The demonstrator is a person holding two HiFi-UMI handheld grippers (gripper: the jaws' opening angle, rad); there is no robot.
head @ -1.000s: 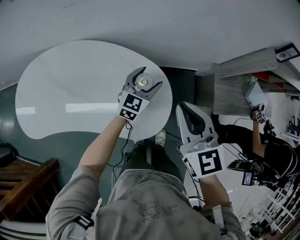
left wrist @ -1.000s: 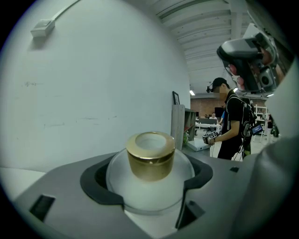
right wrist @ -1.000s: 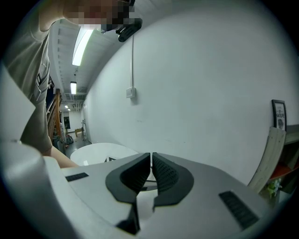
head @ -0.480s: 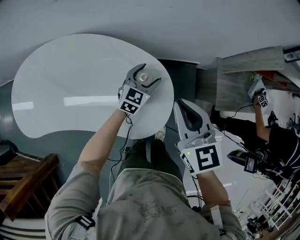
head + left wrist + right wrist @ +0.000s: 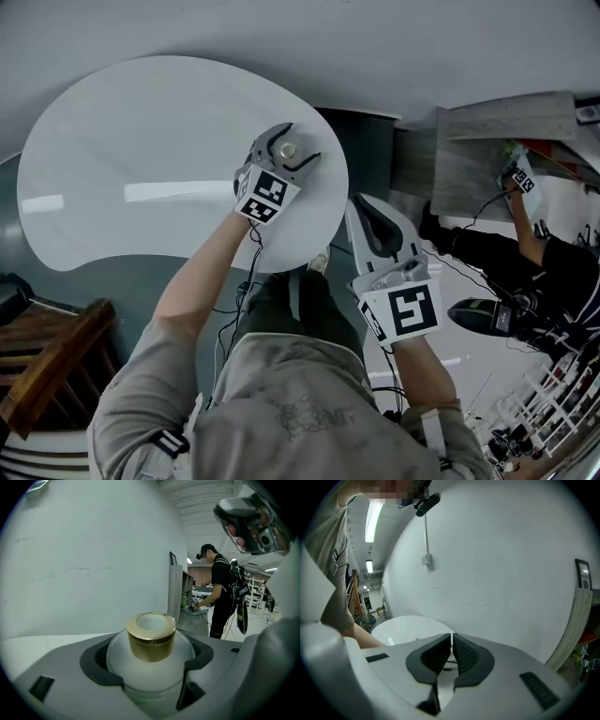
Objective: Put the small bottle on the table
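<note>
Holding bottle (image 5: pixel 151 653) clamped round its body in left gripper (image 5: pixel 286 152), above the table (image 5: pixel 141 169) near its right edge. Placing step in hand, apparently. Next: lowering until the base rests, then parting the jaws. Right gripper (image 5: pixel 451 641) off the table, jaws closed together, empty.

**Two hand-held grippers, seen from overhead and along each pair of jaws.**

The left arm (image 5: pixel 202 281) stretches forward, bare from the sleeve down, and its hand sits behind the marker cube (image 5: pixel 265 197) of the left gripper (image 5: pixel 286 150). That gripper's jaws press on either side of the small bottle (image 5: pixel 150 660), which stands upright between them. The right gripper (image 5: pixel 367 214) is held nearer the body, pointing forward, its jaws closed pad to pad on nothing.
</note>
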